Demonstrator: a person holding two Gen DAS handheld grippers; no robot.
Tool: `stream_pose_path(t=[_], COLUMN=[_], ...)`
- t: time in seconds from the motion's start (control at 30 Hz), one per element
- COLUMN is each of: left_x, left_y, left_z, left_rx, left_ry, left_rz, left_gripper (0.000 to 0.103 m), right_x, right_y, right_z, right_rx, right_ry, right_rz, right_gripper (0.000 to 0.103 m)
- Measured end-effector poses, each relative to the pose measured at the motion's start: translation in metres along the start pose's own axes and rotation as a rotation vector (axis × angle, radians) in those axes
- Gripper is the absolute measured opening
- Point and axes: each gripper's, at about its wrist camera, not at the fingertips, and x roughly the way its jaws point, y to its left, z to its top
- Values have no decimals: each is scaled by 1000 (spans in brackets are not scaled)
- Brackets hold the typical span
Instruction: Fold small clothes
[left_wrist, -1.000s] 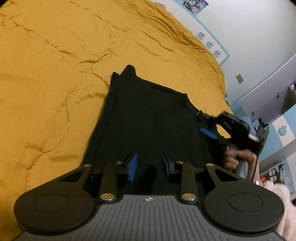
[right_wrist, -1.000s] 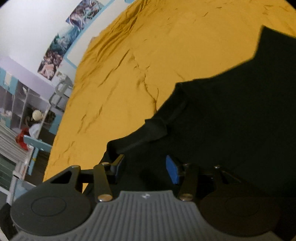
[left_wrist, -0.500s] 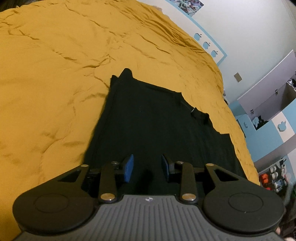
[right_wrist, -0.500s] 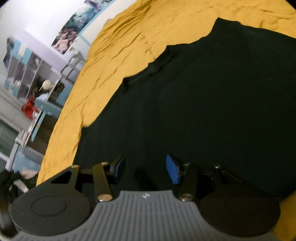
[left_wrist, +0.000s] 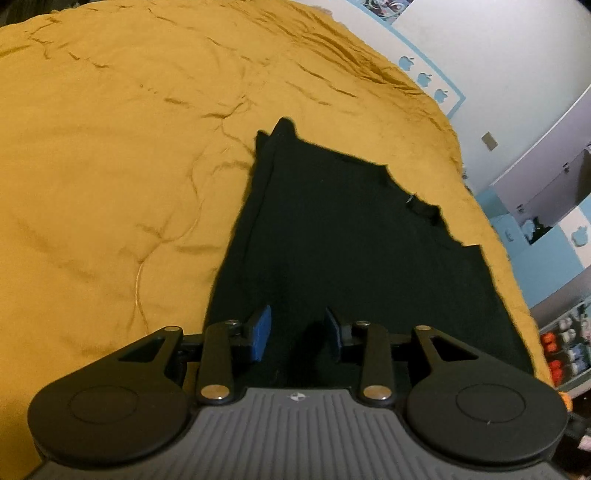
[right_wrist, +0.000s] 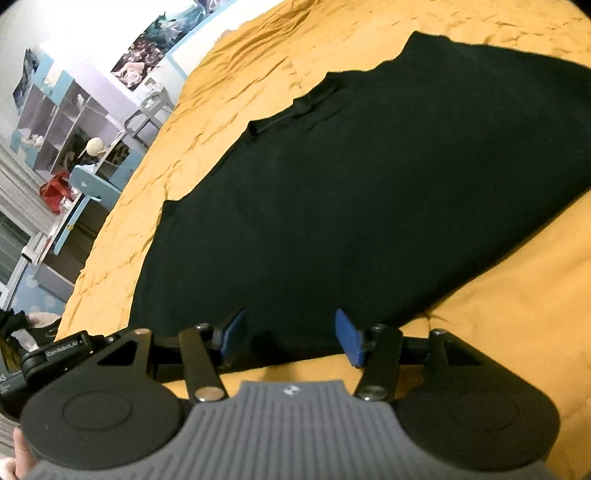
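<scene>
Hovering with their blue pads apart and nothing between them, the left gripper (left_wrist: 297, 334) and right gripper (right_wrist: 291, 338) both sit at the near hem of the black shirt (left_wrist: 354, 236). It lies spread flat on the mustard bedspread (left_wrist: 110, 147), probably smoothed ready for folding.

Left gripper (left_wrist: 297, 334), right gripper (right_wrist: 290, 338): black linkages, blue-padded jaws, silver pivot screws, grey ribbed housing, small white logo.
</scene>
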Motion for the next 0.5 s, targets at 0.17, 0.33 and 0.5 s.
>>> stream_pose_path(t=[0.17, 0.33, 0.5], left_x=[-45, -81, -78], left_y=[3, 11, 37], left_z=[28, 57, 73], left_rx=[25, 82, 56], left_ry=[-61, -87, -71], left_rz=[-13, 35, 54], left_gripper=[41, 47, 47], right_x=[-9, 12, 48], right_y=[57, 135, 186], right_z=[-15, -63, -114], right_rx=[-234, -681, -1014], right_ry=[-6, -6, -19], right_rz=[47, 24, -49], right_gripper=[53, 53, 52])
